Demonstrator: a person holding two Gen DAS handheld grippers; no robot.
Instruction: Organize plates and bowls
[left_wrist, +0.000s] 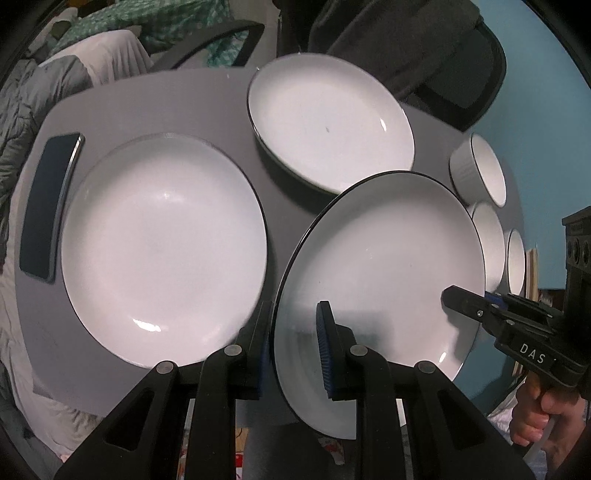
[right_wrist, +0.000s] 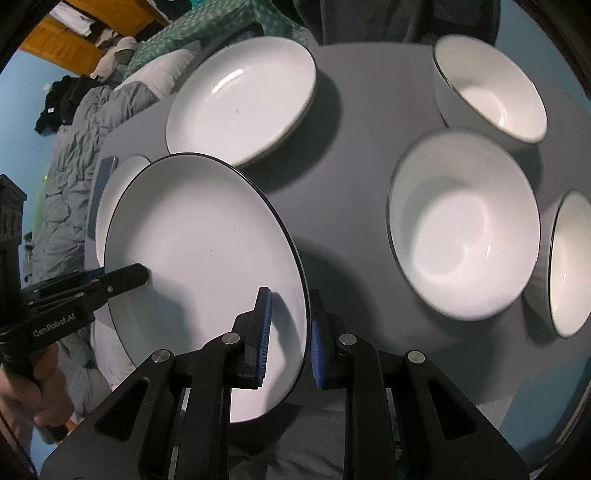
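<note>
Both tongs clamp the same white dark-rimmed plate (left_wrist: 384, 266) from opposite edges: left tongs (left_wrist: 295, 350) nearly closed on its left rim, one blue pad on top, the other under it; right tongs (right_wrist: 288, 339) likewise on its right rim. Plate is tilted and clear of the grey surface (right_wrist: 351, 155), over its near edge. A second flat plate (left_wrist: 162, 243) sits on the surface just left of it, a dark phone (left_wrist: 48, 206) lying beside that. A shallow wide bowl (left_wrist: 332, 122) sits further back. Three deeper bowls are to the right: back one (right_wrist: 491, 88), middle one (right_wrist: 465, 225), edge one (right_wrist: 570, 262), all upright, close together.
</note>
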